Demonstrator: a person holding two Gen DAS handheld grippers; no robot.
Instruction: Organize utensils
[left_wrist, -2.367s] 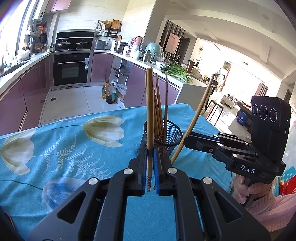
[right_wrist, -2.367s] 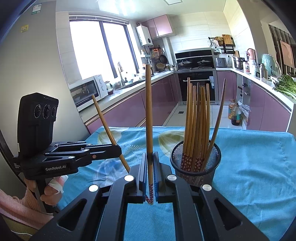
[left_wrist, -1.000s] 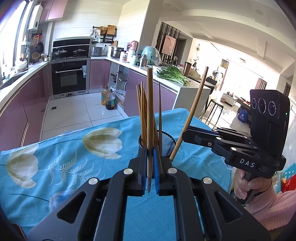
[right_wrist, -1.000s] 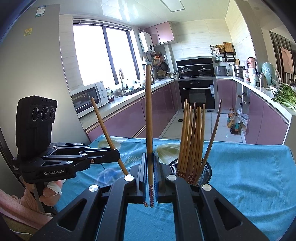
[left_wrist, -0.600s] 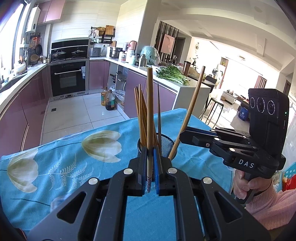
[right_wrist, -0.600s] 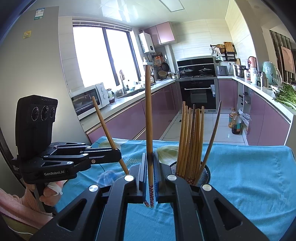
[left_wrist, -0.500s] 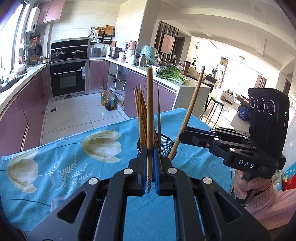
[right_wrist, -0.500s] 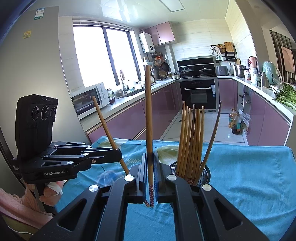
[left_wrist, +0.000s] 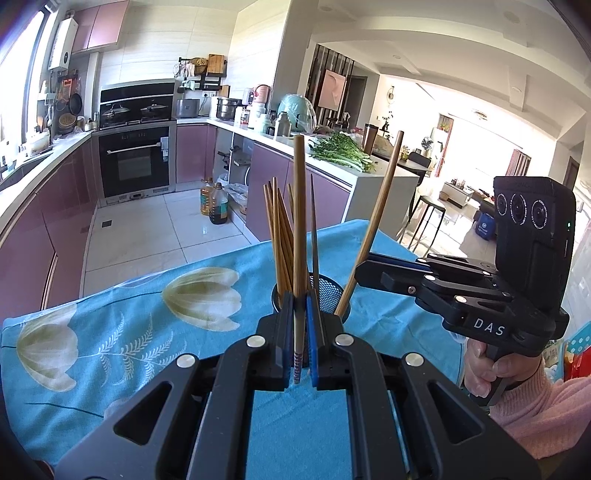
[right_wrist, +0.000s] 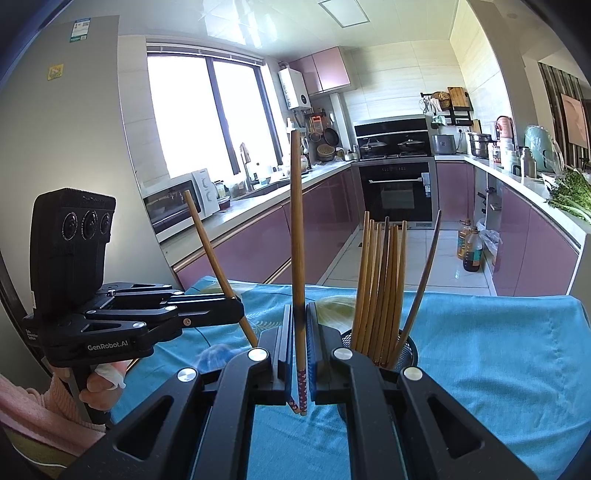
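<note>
My left gripper is shut on a wooden chopstick that stands upright, its patterned end below the pads. Just behind it stands a black mesh holder with several chopsticks in it. My right gripper is shut on upright chopsticks; two patterned ends show under its pads. The holder sits just right of it, partly hidden by a finger. Each gripper appears in the other's view, to either side of the holder: the right gripper and the left gripper, each with a slanted stick.
The table wears a blue cloth with pale flowers; its far edge drops to the kitchen floor. A person's hands in pink sleeves hold the gripper handles. Purple cabinets, an oven and counters lie beyond.
Since the oldest frames both grippers have come closer over the holder, which now sits lower and partly hidden behind their fingers. Over the last half second almost nothing has moved.
</note>
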